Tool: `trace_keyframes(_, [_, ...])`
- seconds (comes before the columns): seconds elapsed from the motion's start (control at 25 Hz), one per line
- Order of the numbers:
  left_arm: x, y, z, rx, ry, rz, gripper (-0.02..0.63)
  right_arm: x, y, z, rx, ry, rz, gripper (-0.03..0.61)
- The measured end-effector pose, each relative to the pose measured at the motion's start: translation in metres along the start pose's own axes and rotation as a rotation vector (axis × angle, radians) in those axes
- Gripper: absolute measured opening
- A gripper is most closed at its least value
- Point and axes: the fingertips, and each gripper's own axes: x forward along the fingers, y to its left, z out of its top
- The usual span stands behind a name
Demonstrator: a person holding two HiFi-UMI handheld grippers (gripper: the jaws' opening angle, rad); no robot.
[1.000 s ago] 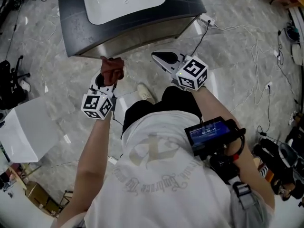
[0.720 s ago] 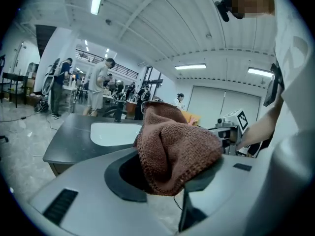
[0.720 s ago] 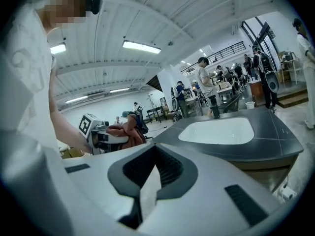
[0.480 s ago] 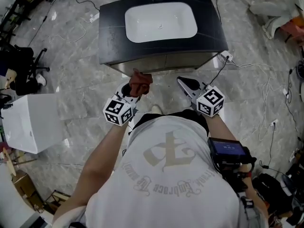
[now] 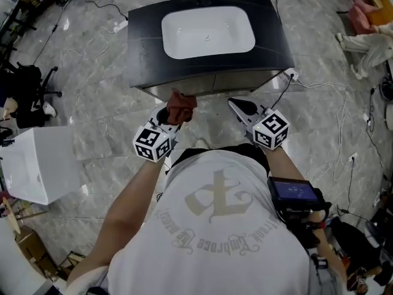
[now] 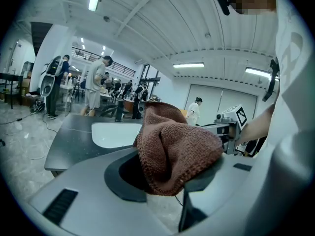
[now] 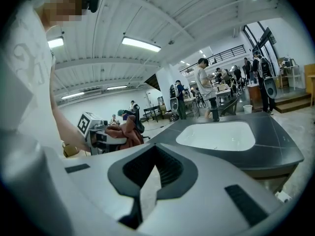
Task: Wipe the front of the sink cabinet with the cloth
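Note:
The sink cabinet (image 5: 147,48) has a black top and a white basin (image 5: 207,32); a strip of its pale front (image 5: 202,86) shows beneath the top. My left gripper (image 5: 172,112) is shut on a bunched brown cloth (image 5: 182,105), held a little short of the cabinet front's left half. In the left gripper view the cloth (image 6: 177,149) fills that gripper's (image 6: 167,181) jaws, with the cabinet (image 6: 74,136) behind it. My right gripper (image 5: 237,107) hovers before the front's right half, shut and holding nothing. Its own view shows the right gripper (image 7: 146,193), the cloth (image 7: 125,131) and the cabinet (image 7: 275,154).
A white box (image 5: 37,165) stands on the marble floor at the left. Cables and a power strip (image 5: 290,74) lie by the cabinet's right corner. An office chair (image 5: 27,85) is at the far left. People (image 6: 96,85) stand in the hall behind the cabinet.
Over the last second the head view swung so the cabinet sits centred and square. Both grippers stayed just in front of it, the cloth still held; almost nothing moved in the last half second.

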Motion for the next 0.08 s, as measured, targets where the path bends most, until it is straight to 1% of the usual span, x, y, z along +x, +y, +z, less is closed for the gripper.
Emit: trace_keyframes(0.08, [-0.0095,0.0031,-0.0005,0.003,0.003,0.002,0.137,0.0017,0.0086,0.0015,-0.003,-0.003,-0.005,0.012])
